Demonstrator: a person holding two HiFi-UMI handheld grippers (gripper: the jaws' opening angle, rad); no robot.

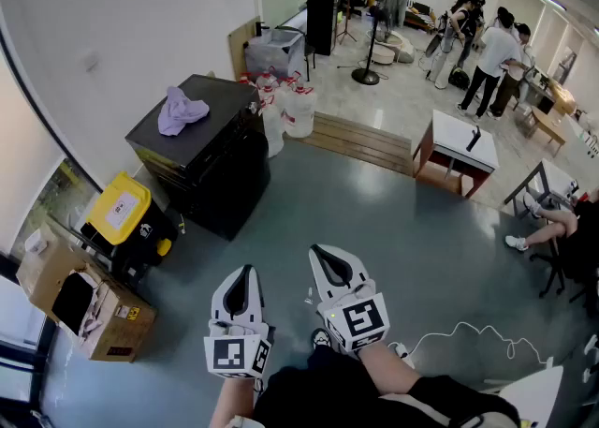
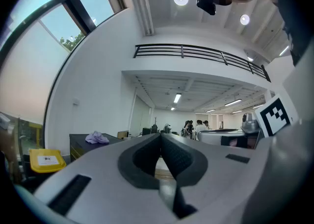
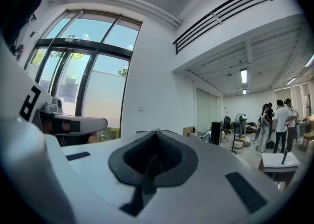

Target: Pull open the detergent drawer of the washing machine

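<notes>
A black, box-shaped washing machine stands against the left wall with a crumpled purple cloth on its top. I cannot make out its detergent drawer from here. In the head view my left gripper and right gripper are side by side close to my body, well short of the machine. Both are held level and shut, with nothing between the jaws. In the left gripper view the left gripper has its pads together, and the machine lies far off to its left. The right gripper is likewise closed and empty.
A black bin with a yellow lid and cardboard boxes sit left of the machine. Plastic jugs and wooden boards lie behind it. A white table, several people and a white floor cable are to the right.
</notes>
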